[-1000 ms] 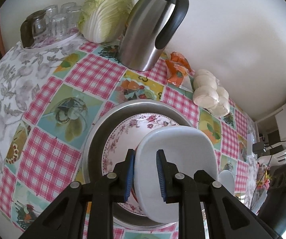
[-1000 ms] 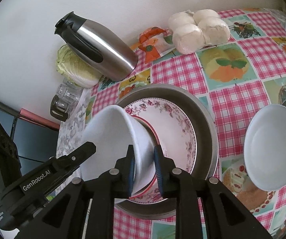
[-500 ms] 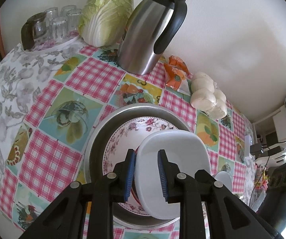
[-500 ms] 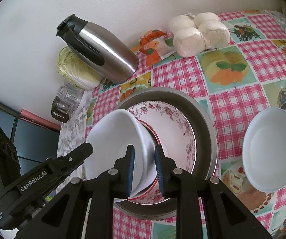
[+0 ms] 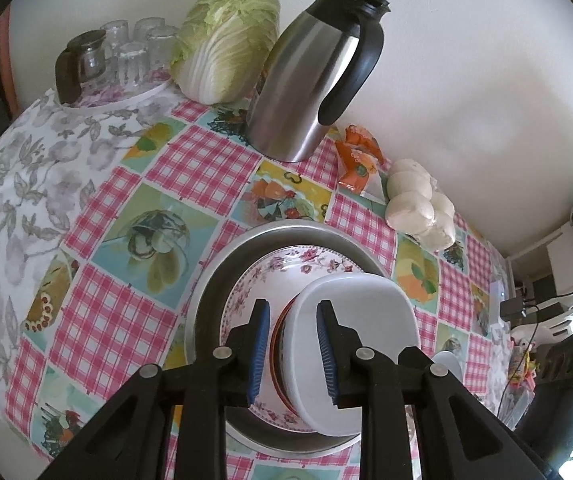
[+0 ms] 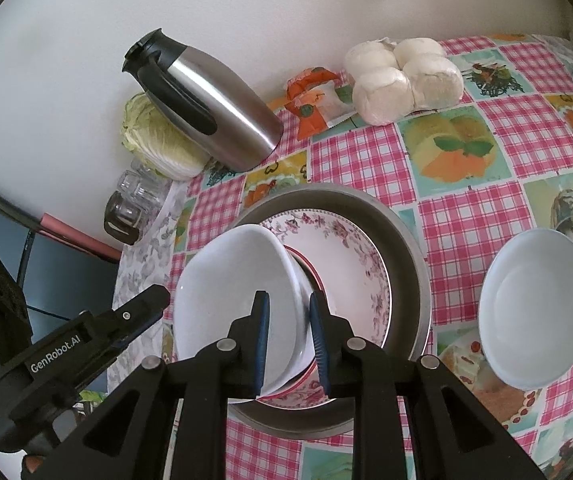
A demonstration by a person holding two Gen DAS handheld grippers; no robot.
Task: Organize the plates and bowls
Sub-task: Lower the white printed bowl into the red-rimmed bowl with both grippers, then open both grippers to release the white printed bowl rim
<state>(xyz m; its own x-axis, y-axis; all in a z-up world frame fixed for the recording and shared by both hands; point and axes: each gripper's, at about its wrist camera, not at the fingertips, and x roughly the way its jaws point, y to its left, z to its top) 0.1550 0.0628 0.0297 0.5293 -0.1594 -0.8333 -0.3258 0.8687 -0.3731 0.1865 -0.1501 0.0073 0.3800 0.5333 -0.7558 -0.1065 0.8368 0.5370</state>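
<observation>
A white square bowl is seen tilted on a red-rimmed dish, which lies on a floral plate inside a metal pan. The pan is placed near the middle of the desk, which is covered by a checked cloth.

The left claw is spread, and the left rim of the bowl is seen between its fingers without being pinched. The right claw is spread too; the right wall of the bowl is found between its blue pads, with a gap on each side. In the right wrist view the left claw's body is seen low at the left, beside the bowl.

A round white bowl is set apart on the cloth, on the right side of the pan.

Along the far edge of the desk, by the wall, a steel jug, a cabbage, glasses on a tray, an orange packet and a bag of buns are lined up.
</observation>
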